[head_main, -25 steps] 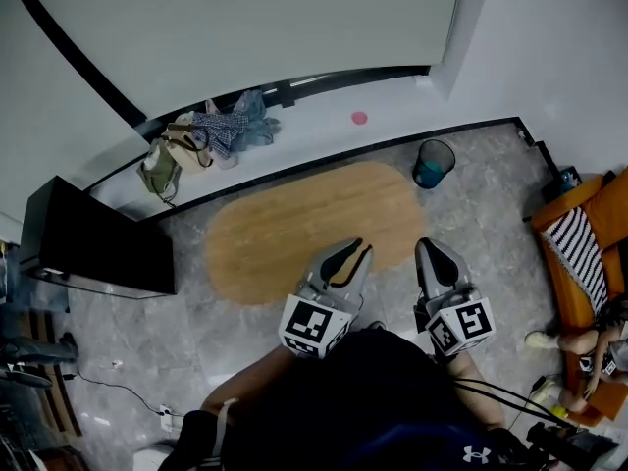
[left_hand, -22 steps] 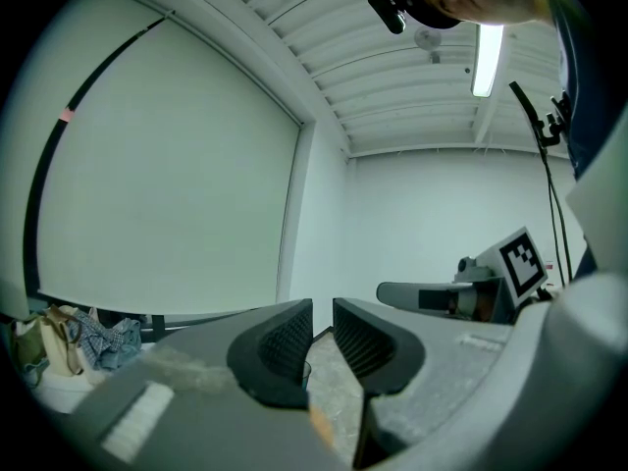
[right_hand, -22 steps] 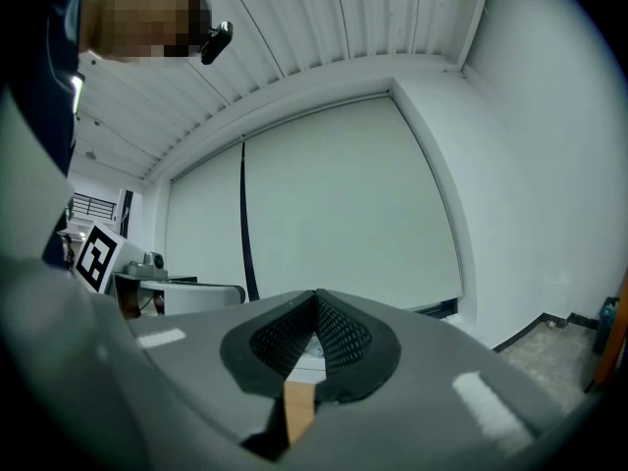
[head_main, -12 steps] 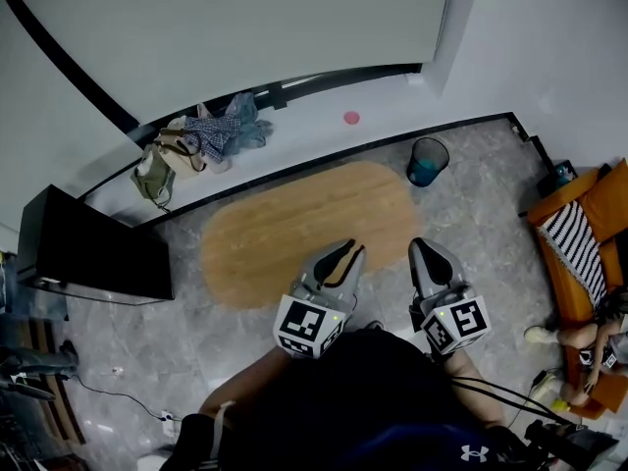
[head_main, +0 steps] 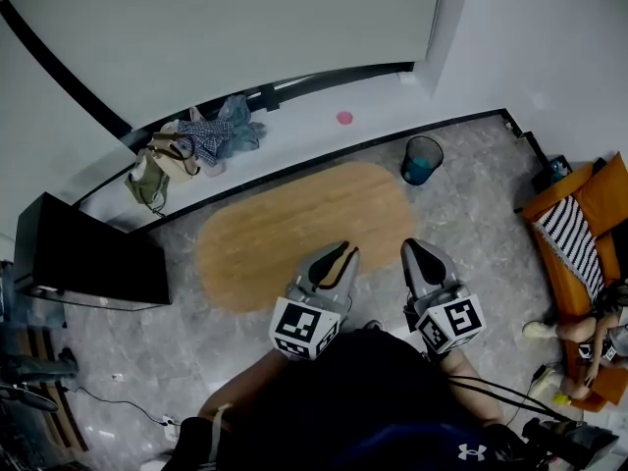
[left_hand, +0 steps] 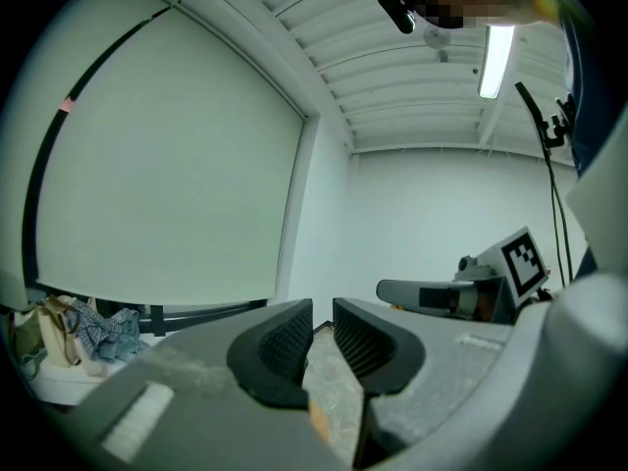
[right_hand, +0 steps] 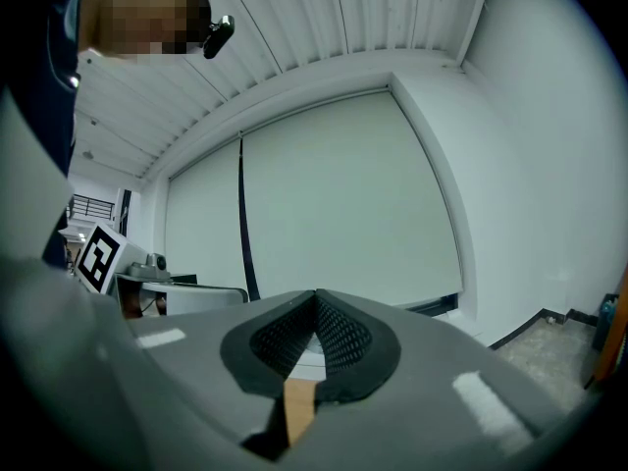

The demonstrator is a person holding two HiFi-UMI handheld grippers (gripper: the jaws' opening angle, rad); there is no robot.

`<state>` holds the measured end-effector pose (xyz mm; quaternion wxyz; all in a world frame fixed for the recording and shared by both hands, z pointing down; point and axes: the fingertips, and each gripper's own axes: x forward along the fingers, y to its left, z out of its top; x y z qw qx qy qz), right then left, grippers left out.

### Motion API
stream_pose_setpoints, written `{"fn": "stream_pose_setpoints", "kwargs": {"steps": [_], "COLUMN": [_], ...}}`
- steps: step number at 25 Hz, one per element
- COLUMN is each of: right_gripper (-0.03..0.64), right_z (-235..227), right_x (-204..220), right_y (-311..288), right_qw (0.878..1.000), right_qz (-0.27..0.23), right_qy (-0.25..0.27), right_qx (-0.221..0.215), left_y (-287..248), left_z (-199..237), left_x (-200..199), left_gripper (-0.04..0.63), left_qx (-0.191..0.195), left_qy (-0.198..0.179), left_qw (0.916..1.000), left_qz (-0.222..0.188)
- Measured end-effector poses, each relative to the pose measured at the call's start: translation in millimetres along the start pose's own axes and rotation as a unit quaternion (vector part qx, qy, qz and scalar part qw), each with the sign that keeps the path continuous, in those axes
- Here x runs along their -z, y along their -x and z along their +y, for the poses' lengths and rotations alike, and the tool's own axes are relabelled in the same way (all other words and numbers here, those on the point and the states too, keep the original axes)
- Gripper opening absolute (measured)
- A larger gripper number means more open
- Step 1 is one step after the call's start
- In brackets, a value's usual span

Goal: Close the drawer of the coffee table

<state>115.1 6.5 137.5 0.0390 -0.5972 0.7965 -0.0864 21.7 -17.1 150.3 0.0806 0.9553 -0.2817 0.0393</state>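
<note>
The oval wooden coffee table sits on the grey floor, just in front of both grippers; its drawer cannot be seen from above; the left gripper has jaws a little apart, nothing between; the right gripper is pressed together, empty; a blue bin stands past the table.

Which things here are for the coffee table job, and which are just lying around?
For the job:
- coffee table, whose drawer does not show from above
- left gripper, jaws apart, empty
- right gripper, jaws together, empty

Just lying about:
- bin on the floor
- heap of clothes and bags on the ledge
- pink thing
- black screen
- orange sofa
</note>
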Motion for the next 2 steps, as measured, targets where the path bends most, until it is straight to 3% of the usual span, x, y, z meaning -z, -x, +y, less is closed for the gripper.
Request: {"fn": "stream_pose_setpoints", "kwargs": {"steps": [2], "right_gripper": [0.002], "right_z": [1.2], "right_x": [0.0], "right_y": [-2.4], "right_qw": [1.000], "right_qz": [0.001], "right_qy": [0.000], "right_qx": [0.000], "left_y": [-0.2], "left_z": [2.0], "left_x": [-0.4], "left_gripper": [0.072], "left_qx": [0.001], "left_qy": [0.000], "left_qw": [1.0000], "left_qz": [0.001]}}
